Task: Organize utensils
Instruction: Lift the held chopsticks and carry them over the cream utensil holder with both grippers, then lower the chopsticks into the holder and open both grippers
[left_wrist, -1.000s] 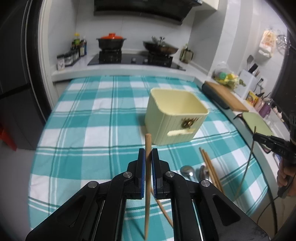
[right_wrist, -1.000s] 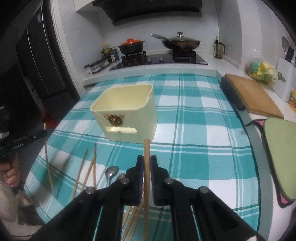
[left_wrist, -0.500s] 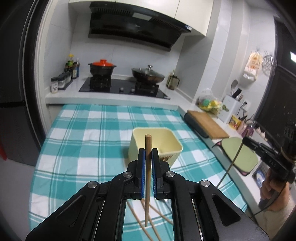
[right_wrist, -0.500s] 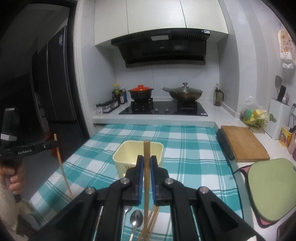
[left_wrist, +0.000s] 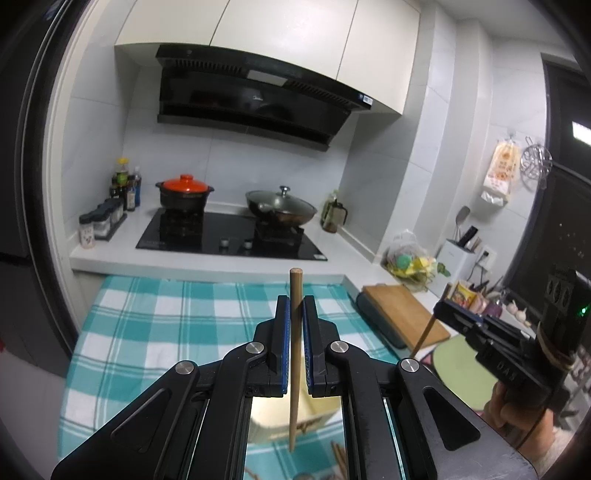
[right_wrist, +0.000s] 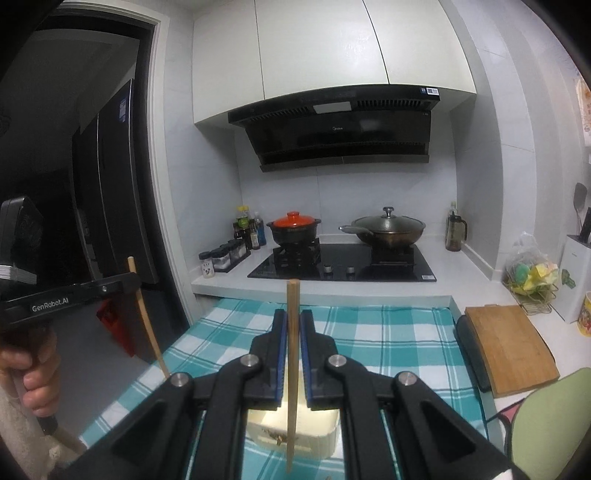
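Note:
My left gripper (left_wrist: 295, 306) is shut on a wooden chopstick (left_wrist: 294, 354) held upright, its lower end above the cream utensil box (left_wrist: 280, 424), which is mostly hidden behind the gripper. My right gripper (right_wrist: 291, 317) is shut on another upright chopstick (right_wrist: 292, 369) over the same box (right_wrist: 295, 432). Each gripper shows in the other's view: the right one (left_wrist: 448, 312) with its chopstick (left_wrist: 424, 334), the left one (right_wrist: 127, 282) with its chopstick (right_wrist: 147, 325). More loose chopsticks (left_wrist: 338, 458) lie on the cloth below.
The teal checked tablecloth (left_wrist: 155, 332) covers the table. Behind it is a counter with a hob (right_wrist: 343, 264), a red-lidded pot (right_wrist: 293, 229) and a wok (right_wrist: 388, 230). A wooden cutting board (right_wrist: 506, 347) and a green mat (right_wrist: 554, 424) lie at the right.
Both grippers have risen and tilted up, each carrying its chopstick. The table and box have dropped low in both views. The grippers are closer together over the box.

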